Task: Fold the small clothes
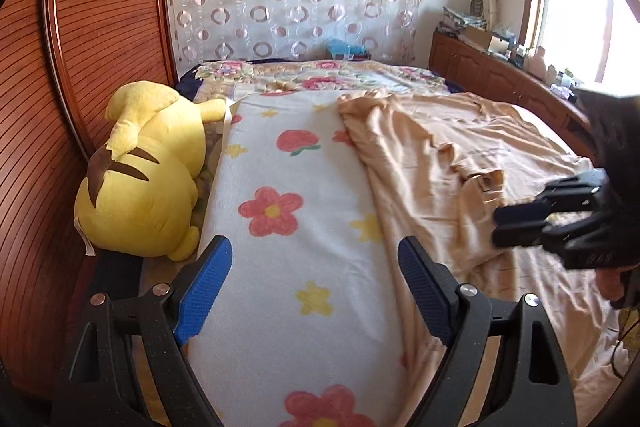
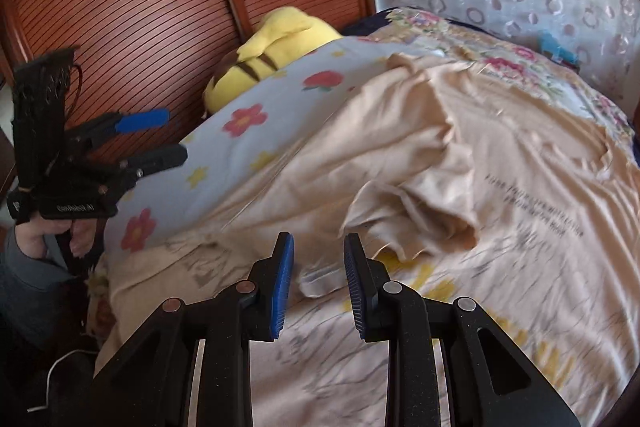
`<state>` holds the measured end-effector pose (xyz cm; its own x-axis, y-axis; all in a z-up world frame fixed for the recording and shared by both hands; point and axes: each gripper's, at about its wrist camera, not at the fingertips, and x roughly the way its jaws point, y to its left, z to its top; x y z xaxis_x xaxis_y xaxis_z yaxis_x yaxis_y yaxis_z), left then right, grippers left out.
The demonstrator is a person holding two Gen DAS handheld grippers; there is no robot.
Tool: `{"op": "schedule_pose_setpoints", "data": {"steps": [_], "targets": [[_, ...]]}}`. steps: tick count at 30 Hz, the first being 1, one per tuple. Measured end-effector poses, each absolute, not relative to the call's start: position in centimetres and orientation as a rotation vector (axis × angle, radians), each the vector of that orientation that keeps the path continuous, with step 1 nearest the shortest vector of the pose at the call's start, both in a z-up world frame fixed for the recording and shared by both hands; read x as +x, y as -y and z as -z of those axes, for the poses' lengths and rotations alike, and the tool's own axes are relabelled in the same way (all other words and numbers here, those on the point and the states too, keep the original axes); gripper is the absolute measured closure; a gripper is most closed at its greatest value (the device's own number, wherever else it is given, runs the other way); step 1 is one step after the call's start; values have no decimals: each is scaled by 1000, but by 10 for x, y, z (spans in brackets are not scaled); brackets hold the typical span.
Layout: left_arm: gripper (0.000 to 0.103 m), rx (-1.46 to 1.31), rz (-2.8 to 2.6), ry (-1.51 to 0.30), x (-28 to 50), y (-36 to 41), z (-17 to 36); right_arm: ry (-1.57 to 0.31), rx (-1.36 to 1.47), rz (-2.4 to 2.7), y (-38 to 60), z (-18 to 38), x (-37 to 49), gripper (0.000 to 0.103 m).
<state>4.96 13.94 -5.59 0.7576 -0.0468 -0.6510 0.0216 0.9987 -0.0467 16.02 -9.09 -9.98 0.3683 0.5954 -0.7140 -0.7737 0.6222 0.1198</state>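
Peach shirt [image 2: 460,147] lies rumpled on bed [image 1: 360,75], partly over flowered blanket [image 1: 288,187]. Left hand-held gripper [image 1: 316,291] wide, empty. Right hand-held gripper [image 2: 319,283] narrow gap, nothing clamped. Best: pinch sleeve edge, pull flat before folding.

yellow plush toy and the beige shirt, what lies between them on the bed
The flower-print blanket lies between the yellow plush toy and the beige shirt; the left wrist view shows it best.
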Motion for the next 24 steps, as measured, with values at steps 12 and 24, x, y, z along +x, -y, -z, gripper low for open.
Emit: {"op": "schedule_pose_setpoints", "data": {"steps": [12,24], "targets": [[17,-27,83,-692,44,-114,52,-802,-231,-965,126,93,133,100],[17,13,127,-763,65,-82,72,-704,-260,-804,160,82,148,83]]}}
